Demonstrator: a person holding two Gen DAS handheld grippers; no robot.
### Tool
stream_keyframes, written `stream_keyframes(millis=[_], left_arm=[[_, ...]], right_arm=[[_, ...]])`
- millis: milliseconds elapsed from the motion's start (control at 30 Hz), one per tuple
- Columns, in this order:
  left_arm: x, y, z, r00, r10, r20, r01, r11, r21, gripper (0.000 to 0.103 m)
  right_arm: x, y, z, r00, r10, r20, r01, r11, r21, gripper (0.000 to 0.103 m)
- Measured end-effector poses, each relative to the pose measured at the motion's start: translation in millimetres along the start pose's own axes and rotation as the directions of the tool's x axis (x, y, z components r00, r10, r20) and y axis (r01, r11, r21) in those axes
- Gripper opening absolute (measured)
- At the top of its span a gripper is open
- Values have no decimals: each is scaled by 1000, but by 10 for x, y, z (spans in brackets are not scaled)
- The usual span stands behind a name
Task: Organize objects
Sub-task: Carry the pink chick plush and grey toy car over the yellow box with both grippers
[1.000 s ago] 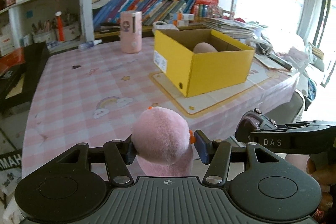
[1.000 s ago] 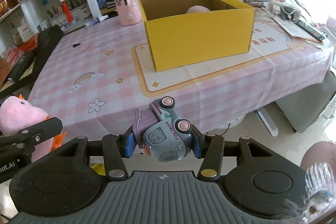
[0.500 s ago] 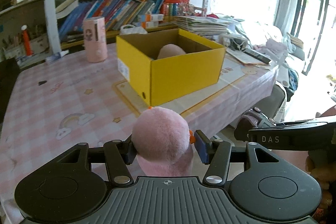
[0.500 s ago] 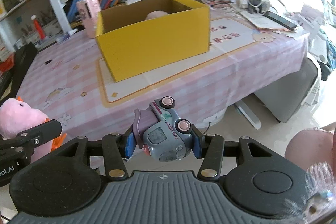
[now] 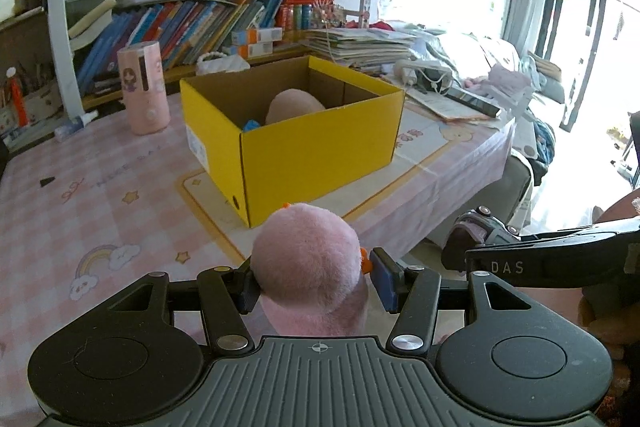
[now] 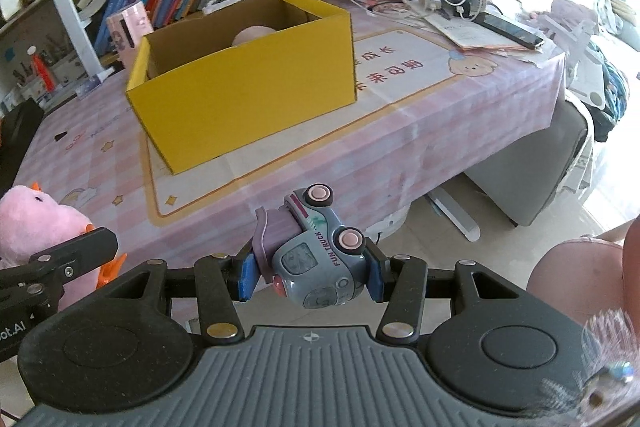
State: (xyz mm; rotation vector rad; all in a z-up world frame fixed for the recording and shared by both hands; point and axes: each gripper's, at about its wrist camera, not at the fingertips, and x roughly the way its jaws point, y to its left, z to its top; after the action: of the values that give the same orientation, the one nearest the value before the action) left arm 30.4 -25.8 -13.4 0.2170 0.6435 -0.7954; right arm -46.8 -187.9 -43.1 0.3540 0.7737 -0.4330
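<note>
One pink plush toy is clamped between the pads of the left gripper; one grey toy truck is pinched by the right gripper. Beyond, on the checked tablecloth, one open yellow box is seen, one pinkish rounded item inside.
</note>
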Motion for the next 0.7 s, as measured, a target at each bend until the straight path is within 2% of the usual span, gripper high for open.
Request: stream_keyframes(millis=[233, 367, 533, 700], left_arm=[[108, -39, 163, 999, 23, 36, -23, 1000, 8, 54], [166, -63, 316, 996, 48, 73, -49, 999, 19, 54], [278, -81, 605, 986, 88, 139, -92, 995, 28, 54], [511, -88, 881, 977, 132, 170, -137, 990, 17, 54]], right_arm=[[116, -68, 171, 1000, 11, 10, -11, 1000, -7, 48], [162, -108, 372, 999, 19, 51, -18, 1000, -20, 48], [214, -141, 763, 990, 39, 136, -31, 998, -61, 48], [346, -178, 1235, 975, 84, 205, -60, 991, -123, 48]])
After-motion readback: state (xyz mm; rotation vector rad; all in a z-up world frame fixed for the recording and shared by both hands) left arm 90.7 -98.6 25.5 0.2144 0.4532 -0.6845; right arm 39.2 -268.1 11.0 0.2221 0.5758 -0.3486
